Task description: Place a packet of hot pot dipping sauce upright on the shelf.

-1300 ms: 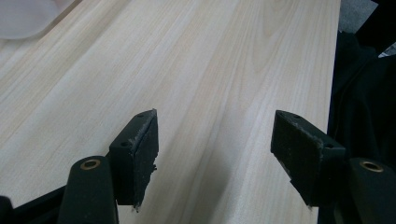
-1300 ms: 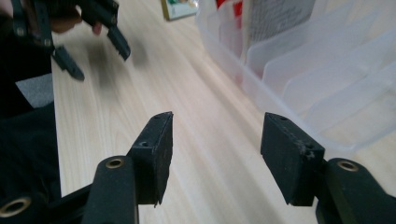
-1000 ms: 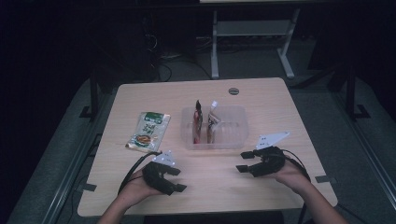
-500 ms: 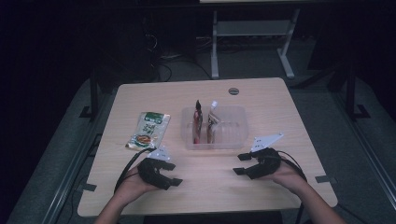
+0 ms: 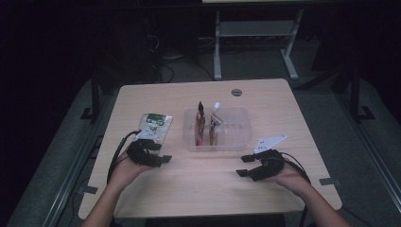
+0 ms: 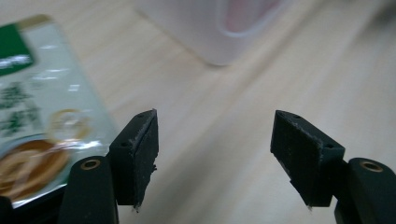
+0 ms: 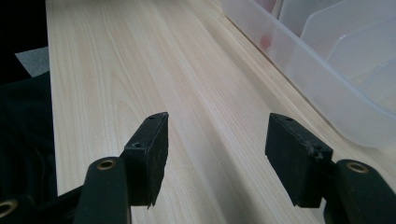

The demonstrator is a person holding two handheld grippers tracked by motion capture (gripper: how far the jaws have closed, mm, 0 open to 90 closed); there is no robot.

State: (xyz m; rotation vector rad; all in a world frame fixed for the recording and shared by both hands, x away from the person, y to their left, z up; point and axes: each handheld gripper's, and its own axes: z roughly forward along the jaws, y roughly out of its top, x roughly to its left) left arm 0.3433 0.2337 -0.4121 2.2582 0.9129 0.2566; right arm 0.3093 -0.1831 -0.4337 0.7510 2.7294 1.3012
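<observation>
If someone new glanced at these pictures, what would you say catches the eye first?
Probably the clear plastic bin at the table's middle, with two pouches standing upright in it. Next, the green food packet lying flat to its left, with the left tongs open just beside its near edge. The right tongs rest open near the bin's front right corner.

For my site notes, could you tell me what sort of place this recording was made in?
Probably a lab or workshop set up for recording, not a home: a lone light wooden table on grey carpet, cables on the floor behind it, a white metal stand, and dark surroundings.
</observation>
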